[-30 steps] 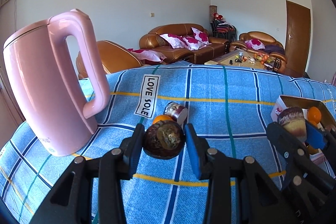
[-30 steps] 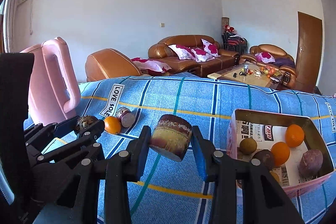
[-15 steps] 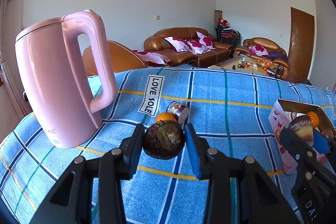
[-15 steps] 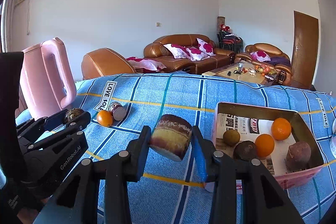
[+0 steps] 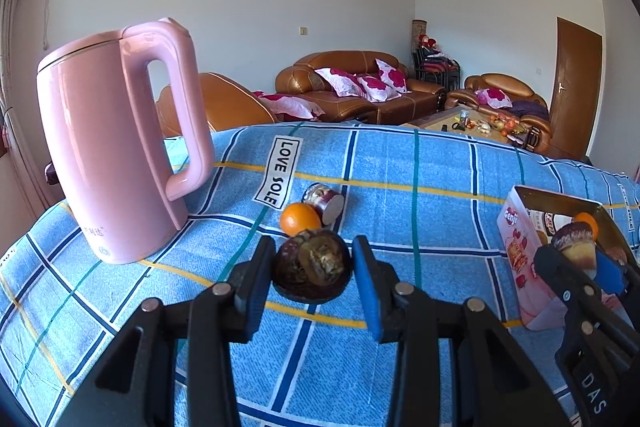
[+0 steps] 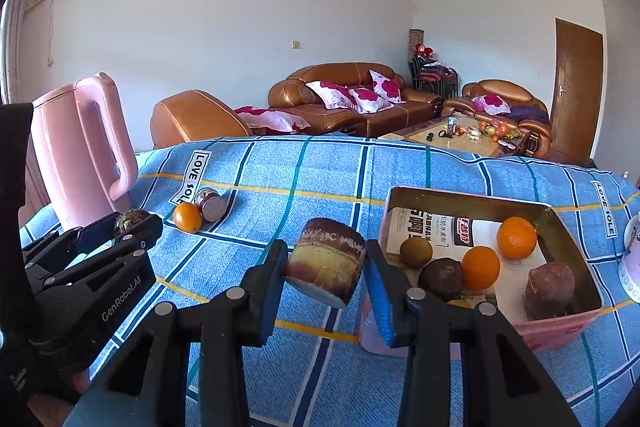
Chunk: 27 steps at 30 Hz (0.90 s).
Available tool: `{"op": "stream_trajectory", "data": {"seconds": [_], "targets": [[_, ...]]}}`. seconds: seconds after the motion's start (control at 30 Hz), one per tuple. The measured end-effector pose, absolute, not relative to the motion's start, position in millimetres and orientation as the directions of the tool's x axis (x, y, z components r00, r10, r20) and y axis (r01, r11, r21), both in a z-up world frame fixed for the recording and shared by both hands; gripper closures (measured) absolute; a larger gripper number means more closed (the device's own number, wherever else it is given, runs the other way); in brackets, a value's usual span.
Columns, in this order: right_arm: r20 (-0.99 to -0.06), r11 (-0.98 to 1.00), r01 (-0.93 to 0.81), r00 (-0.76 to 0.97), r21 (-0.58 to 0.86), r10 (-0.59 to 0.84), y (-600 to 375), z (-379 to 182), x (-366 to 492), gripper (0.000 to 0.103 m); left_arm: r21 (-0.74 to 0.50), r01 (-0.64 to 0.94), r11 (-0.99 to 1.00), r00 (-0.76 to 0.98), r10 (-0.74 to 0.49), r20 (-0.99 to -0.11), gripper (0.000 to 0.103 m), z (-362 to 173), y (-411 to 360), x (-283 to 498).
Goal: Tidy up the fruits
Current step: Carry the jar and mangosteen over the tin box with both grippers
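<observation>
We log: left gripper (image 5: 314,267) jaws clamping a dark fruit (image 5: 313,264); right gripper (image 6: 326,269) jaws clamping a cut chunk (image 6: 325,263), its underside hidden; box (image 6: 576,315) front cut off.

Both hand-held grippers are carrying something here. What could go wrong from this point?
The right hand-held gripper pinches the cut cake-like piece tilted, so it may slip short of the pink box. The left hand-held gripper holds a round dark fruit that could roll free. The box already looks crowded.
</observation>
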State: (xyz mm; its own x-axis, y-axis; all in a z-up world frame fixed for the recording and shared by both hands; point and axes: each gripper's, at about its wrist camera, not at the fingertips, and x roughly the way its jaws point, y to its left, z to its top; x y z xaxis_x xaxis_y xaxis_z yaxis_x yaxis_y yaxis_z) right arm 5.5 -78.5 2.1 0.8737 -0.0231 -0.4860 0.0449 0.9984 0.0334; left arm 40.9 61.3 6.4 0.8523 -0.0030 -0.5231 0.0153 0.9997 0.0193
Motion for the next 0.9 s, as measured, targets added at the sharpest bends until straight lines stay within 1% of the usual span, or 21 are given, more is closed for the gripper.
{"op": "stream_trajectory", "data": {"seconds": [0.27,0.9], "targets": [[-0.49,0.997,0.061,0.871,0.039,-0.034,-94,2,-1,0.062,0.026,0.033,0.999,0.854,-0.014,-0.519,0.062,7,45,36],[-0.483,0.994,0.105,0.872,0.028,-0.078,-141,2,-10,0.062,0.025,0.115,0.993,0.852,-0.085,-0.516,0.062,8,-14,27]]}}
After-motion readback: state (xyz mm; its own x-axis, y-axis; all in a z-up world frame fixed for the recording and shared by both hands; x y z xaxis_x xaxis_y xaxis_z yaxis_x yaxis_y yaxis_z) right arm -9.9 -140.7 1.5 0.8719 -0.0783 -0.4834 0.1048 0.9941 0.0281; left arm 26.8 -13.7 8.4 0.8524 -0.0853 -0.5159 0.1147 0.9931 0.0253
